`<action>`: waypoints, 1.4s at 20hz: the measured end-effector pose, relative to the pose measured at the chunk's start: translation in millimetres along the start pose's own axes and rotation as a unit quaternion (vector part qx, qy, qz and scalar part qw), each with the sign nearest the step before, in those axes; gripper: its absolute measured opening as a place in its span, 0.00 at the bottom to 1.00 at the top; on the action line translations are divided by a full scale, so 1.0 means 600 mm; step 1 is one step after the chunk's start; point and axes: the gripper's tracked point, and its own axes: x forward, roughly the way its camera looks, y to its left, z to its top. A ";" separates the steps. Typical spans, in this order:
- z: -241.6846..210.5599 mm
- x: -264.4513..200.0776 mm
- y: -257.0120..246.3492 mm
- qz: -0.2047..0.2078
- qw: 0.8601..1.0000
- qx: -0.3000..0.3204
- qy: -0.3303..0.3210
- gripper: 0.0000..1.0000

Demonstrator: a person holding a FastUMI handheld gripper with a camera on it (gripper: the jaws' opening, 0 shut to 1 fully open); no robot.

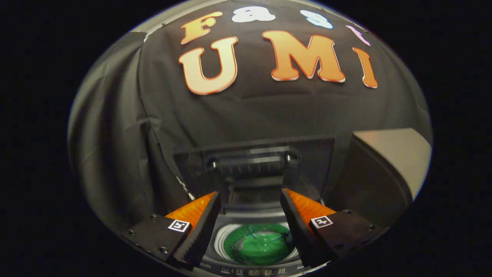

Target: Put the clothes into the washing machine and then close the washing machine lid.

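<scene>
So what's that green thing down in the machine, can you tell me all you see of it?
It looks like a green garment, soft and crumpled, lying in the round drum of the washing machine, whose pale ribbed wall rings it. A few small light dots, perhaps buttons, show on it. The dark lid stands raised behind the drum. The gripper hangs above with its fingers apart, the cloth seen between them; neither finger touches it.

Hand-held gripper open above washing machine holding green clothes.
</scene>
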 end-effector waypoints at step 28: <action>0.098 0.195 -0.087 -0.038 0.999 -0.038 -0.008 0.98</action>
